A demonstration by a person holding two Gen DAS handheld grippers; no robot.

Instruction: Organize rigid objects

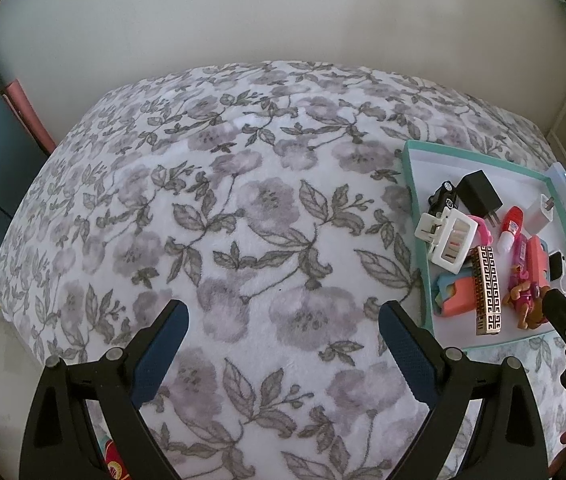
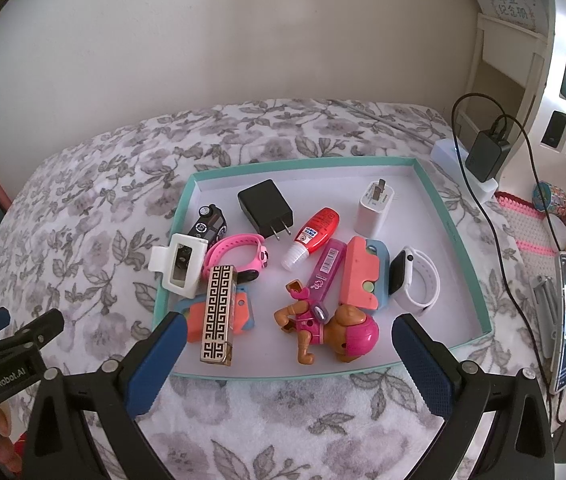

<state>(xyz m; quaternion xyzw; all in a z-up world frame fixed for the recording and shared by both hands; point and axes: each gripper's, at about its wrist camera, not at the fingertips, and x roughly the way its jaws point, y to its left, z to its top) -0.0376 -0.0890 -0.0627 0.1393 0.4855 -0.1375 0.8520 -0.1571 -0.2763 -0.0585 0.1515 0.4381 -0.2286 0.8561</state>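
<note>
Rigid objects all lie inside the teal-rimmed tray on the floral blanket: black charger, toy dog, patterned harmonica, white smartwatch. None remain outside, so collection appears done. Left gripper and right gripper: jaws wide, empty.

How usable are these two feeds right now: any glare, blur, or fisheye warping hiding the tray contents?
Right wrist view: soft, even daylight, no harsh glare; the tray and the toy figure are sharp, with only faint shadows. Left wrist view: equally sharp, but the tray sits at the right edge, where fisheye bending squeezes it. Both views: dark vignette corners, and the floral blanket bulges like a dome.
</note>
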